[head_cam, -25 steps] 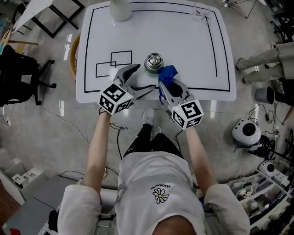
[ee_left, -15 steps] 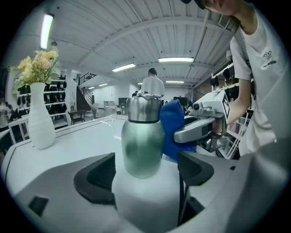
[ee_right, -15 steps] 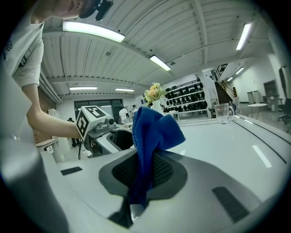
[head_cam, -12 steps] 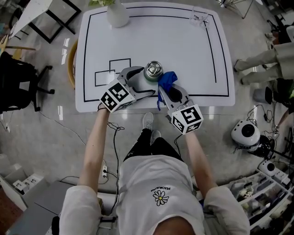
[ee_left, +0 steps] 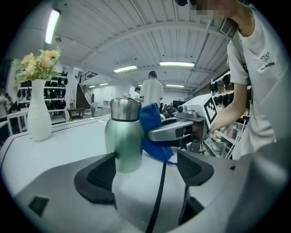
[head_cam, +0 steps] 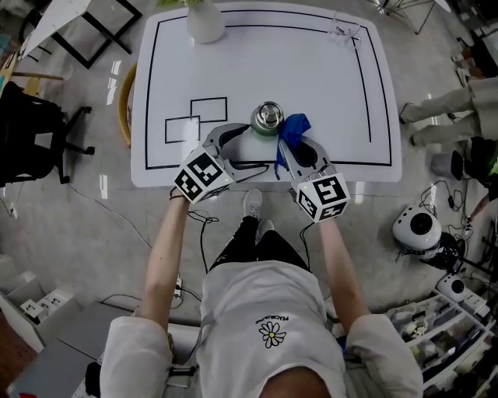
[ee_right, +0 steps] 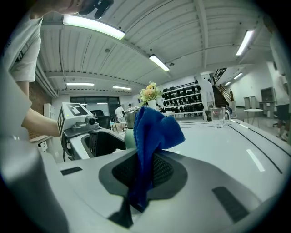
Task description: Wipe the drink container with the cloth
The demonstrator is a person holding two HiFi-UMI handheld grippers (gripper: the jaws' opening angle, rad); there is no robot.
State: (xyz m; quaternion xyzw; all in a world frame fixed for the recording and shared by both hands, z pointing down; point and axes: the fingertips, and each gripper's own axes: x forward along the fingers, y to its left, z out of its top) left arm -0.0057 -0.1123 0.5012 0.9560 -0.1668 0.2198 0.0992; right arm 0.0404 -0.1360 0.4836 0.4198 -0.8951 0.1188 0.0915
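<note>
Your left gripper (ee_left: 143, 169) stood released around the green steel flask (ee_left: 123, 136) while your right gripper (ee_right: 145, 169) clenched the blue cloth (ee_right: 155, 127).

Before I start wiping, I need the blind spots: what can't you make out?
- Right gripper view: bottle mostly hidden behind the cloth.
- Head view: whether cloth touches bottle; from above they overlap.
- Left gripper view: whether the open left gripper touches the bottle; the bottle's base covers the pad edge.
- Head view: vase cut off by the top edge.

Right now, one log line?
left gripper open, bottle by its jaws | right gripper shut on blue cloth | cloth beside bottle
</note>
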